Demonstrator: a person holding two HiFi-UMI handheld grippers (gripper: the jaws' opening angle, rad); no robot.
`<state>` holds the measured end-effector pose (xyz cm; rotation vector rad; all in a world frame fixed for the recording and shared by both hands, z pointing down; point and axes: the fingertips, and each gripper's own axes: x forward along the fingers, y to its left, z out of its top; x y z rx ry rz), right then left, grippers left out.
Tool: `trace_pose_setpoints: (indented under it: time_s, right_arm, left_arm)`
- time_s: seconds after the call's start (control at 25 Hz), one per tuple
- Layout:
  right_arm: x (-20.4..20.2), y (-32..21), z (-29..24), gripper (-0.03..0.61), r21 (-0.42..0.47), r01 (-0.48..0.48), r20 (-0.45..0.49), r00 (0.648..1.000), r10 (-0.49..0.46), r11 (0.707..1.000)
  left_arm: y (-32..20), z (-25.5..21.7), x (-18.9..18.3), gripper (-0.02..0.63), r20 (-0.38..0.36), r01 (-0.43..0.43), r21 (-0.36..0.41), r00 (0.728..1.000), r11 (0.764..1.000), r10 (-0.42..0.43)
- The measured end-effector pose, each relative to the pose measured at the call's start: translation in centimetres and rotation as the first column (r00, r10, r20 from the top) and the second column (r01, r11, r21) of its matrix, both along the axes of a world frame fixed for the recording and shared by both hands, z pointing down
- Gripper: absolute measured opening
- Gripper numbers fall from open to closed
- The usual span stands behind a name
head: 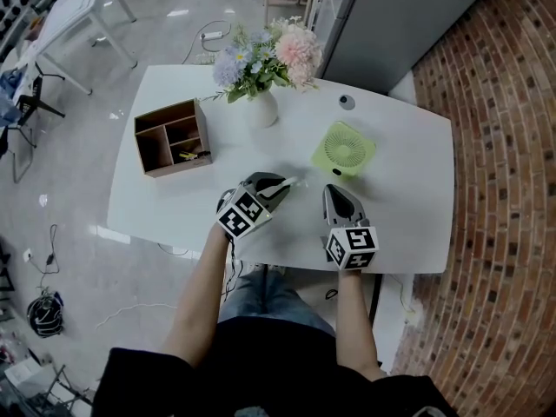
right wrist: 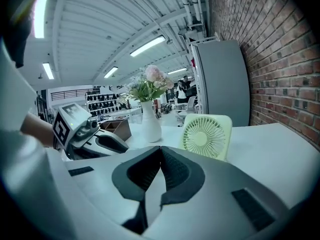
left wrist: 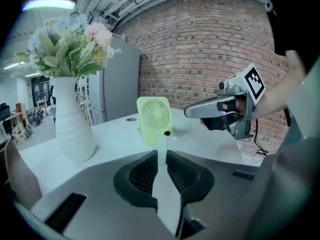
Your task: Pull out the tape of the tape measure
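Left gripper [head: 283, 186] clamped on a white strip [left wrist: 166, 194] with a dark tip. I read it as the tape measure's tape, and it pokes out past the jaws toward the green fan [head: 344, 148]. Right gripper [head: 335, 191] sits near it over the white table [head: 408, 198], jaws together, nothing between.

Bright, even overhead light from ceiling strip lamps [right wrist: 147, 45] leaves only soft shadows on the white table [head: 408, 189]. Both gripper views bend strongly toward dark, vignetted edges and look bluish.
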<state>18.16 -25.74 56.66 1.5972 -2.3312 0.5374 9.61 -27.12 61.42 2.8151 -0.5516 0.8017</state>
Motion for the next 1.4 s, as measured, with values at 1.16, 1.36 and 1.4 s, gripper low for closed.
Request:
trace_pose_setpoints:
  time_s: [1.16, 1.36, 1.4]
  right_arm:
    - [-6.3, 1.8, 0.1, 0.005, -0.010, 0.225, -0.094, 0.970, -0.225, 0.974]
    - [-3.6, 1.8, 0.2, 0.003, -0.009, 0.140, -0.139, 0.980, -0.140, 0.990]
    - [-3.2, 1.9, 0.2, 0.003, -0.009, 0.130, -0.143, 0.981, -0.130, 0.991]
  left_arm:
    - [3.5, -7.1, -1.2, 0.069, -0.089, -0.056, 0.096, 0.994, 0.994, 0.065]
    - [3.3, -6.9, -2.4, 0.069, -0.085, -0.028, 0.088, 0.996, 0.996, 0.036]
    - [3.3, -6.8, -2.6, 0.069, -0.085, -0.023, 0.086, 0.996, 0.996, 0.030]
